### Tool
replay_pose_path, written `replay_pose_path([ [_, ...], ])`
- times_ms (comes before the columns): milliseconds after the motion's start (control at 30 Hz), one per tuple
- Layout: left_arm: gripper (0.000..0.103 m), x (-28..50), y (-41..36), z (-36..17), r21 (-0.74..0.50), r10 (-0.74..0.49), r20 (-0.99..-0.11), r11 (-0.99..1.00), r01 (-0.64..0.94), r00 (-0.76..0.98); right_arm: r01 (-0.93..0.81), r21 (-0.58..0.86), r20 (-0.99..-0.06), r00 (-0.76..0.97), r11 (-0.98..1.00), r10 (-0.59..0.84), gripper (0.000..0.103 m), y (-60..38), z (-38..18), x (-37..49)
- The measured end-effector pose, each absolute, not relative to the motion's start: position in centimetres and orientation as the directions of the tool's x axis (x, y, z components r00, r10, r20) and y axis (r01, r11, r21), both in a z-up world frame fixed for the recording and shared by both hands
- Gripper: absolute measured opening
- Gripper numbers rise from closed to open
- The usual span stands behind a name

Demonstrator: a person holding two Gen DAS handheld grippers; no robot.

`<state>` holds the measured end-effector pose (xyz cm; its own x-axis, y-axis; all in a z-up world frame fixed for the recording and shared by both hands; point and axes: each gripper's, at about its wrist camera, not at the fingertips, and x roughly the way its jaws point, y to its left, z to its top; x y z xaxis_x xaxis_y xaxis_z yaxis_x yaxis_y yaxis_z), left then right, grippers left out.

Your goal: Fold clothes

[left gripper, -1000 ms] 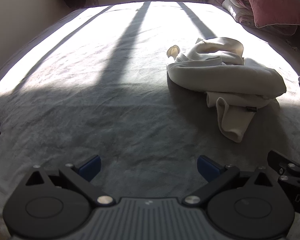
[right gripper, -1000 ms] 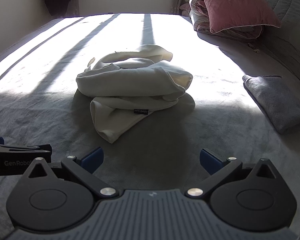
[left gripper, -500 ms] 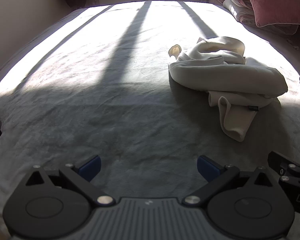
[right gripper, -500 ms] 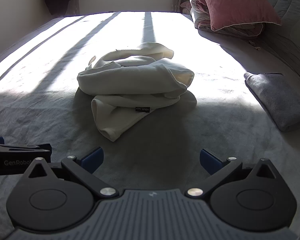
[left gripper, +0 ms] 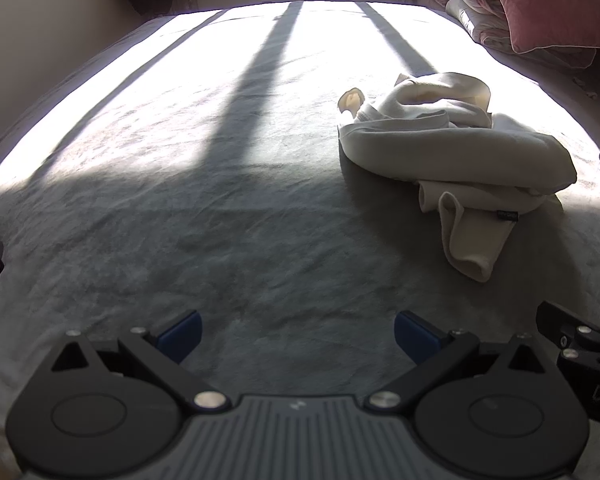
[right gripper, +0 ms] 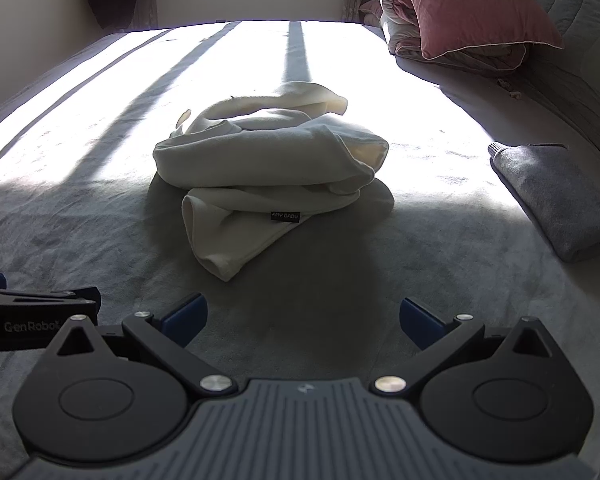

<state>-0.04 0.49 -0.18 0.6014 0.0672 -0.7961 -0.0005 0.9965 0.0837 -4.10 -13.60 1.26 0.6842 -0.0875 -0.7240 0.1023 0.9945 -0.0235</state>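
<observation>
You have one piece already dealt with, as far as the pictures show: the grey folded garment (right gripper: 556, 200) lies flat and tidy on the bed (right gripper: 100, 208), off to your right near the quilted headboard side, well apart from the rest. What is left is the cream garment (right gripper: 268, 168), which sits bunched in a loose heap near the middle of the bed, half in sunlight and half in shade, with one tube-like end, a sleeve or a leg, trailing toward you and a small dark label showing on it. Nothing about it is spread out or squared up yet, so I judge its folding has not begun. Your right gripper (right gripper: 302, 316) hovers low over the bed just short of that trailing end, its fingers spread wide and holding nothing. Your left gripper (left gripper: 298, 332) hovers beside it, also wide and empty, with the cream garment ahead and to its right. The pink pillow (right gripper: 472, 4) and rolled quilt (right gripper: 404, 28) sit at the far right, well clear of the heap.
</observation>
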Motion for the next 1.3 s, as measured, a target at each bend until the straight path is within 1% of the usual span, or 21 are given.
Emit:
replay_pose_path([
  [1300, 0.103, -0.07, 0.95, -0.61, 0.097, 0.082, -0.799, 0.995, -0.006, 0.596, 0.107, -0.02, -0.734, 0.674, 0.994, -0.088, 0.103, -13.75, 1.05, -3.98],
])
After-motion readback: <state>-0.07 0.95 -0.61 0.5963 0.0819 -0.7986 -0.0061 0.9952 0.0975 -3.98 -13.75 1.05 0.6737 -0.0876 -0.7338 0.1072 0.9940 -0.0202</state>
